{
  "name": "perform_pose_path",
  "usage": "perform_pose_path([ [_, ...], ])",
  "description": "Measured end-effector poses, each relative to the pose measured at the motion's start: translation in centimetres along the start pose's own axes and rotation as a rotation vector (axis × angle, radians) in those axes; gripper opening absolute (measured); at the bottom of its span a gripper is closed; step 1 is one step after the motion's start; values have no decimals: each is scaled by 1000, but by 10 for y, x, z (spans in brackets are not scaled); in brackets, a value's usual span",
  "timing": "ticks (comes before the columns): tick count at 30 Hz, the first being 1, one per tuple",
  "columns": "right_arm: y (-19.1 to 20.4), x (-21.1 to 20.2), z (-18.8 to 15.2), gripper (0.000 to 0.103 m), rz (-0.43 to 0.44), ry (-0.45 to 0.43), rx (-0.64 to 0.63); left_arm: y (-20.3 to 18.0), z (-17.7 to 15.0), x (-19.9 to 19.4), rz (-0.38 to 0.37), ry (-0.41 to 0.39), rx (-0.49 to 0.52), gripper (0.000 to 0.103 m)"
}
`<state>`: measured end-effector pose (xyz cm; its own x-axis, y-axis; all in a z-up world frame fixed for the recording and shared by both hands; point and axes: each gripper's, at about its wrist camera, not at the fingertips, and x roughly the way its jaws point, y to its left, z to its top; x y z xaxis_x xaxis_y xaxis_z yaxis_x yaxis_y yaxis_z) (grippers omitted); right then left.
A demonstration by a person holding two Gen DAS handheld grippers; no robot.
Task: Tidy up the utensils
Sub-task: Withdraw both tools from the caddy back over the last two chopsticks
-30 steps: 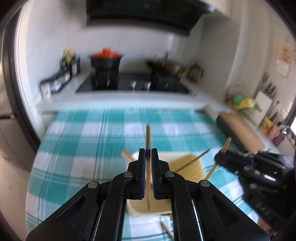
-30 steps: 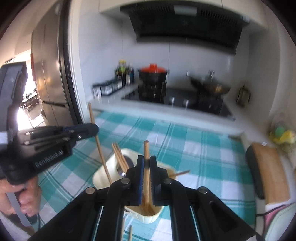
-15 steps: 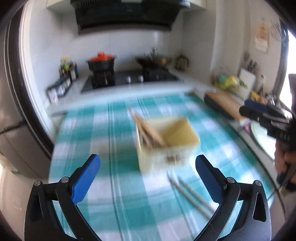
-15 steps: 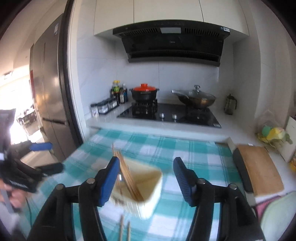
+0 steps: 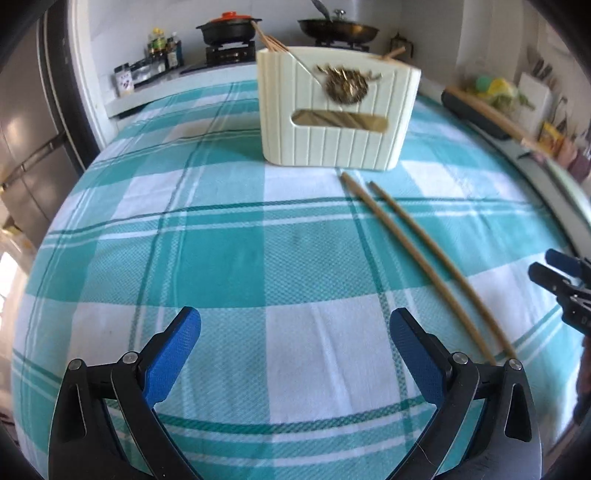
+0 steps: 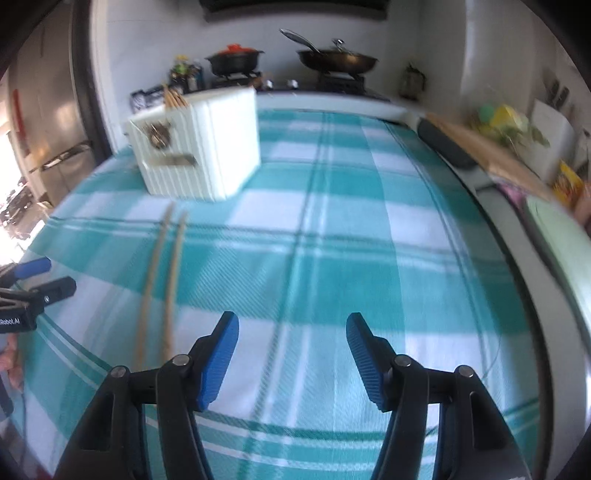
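A cream ribbed utensil holder (image 5: 336,110) stands on the teal checked tablecloth (image 5: 240,254) with several wooden chopsticks (image 5: 271,40) sticking out of its top. It also shows in the right wrist view (image 6: 199,147). Two loose chopsticks (image 5: 424,266) lie side by side on the cloth in front of it, also in the right wrist view (image 6: 162,284). My left gripper (image 5: 295,336) is open and empty, low over the cloth, left of the loose pair. My right gripper (image 6: 291,343) is open and empty, right of them.
A stove with a black pot (image 5: 227,27) and a pan (image 5: 338,29) is behind the table. Spice jars (image 5: 147,62) stand at back left. A wooden board on a dark block (image 6: 476,147) lies along the right edge. A fridge (image 6: 48,122) is at left.
Both grippers were shut on chopsticks over the holder a second ago. They let go, opened, and dropped back low over the cloth in front of the holder.
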<state>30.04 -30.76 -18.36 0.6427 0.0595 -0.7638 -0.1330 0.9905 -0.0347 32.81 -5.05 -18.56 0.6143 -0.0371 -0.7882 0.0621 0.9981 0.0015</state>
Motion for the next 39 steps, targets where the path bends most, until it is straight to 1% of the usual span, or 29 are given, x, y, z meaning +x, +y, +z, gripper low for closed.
perform_pose_path([
  [2, -2, 6, -4, 62, -15, 7, 11, -8, -1, 6, 13, -2, 20, 102],
  [4, -5, 12, -8, 62, -23, 19, 27, -14, -4, 13, 35, 14, 42, 102],
  [6, -7, 18, -13, 62, -26, 39, 34, -15, -7, 18, 40, 33, 49, 102],
  [11, -6, 20, -11, 63, -31, 39, 35, -6, -8, 22, 0, 52, -11, 103],
  [19, -6, 20, -12, 64, -30, 40, 35, -11, -8, 23, 14, 44, -20, 103],
  [31, -7, 20, -12, 64, -30, 40, 35, -10, -7, 25, 10, 46, -24, 103],
  [35, -7, 20, -12, 64, -29, 40, 36, -8, -6, 24, -3, 46, -31, 103],
  [39, -7, 20, -12, 64, -29, 40, 37, -2, -5, 20, -51, 35, -73, 103],
])
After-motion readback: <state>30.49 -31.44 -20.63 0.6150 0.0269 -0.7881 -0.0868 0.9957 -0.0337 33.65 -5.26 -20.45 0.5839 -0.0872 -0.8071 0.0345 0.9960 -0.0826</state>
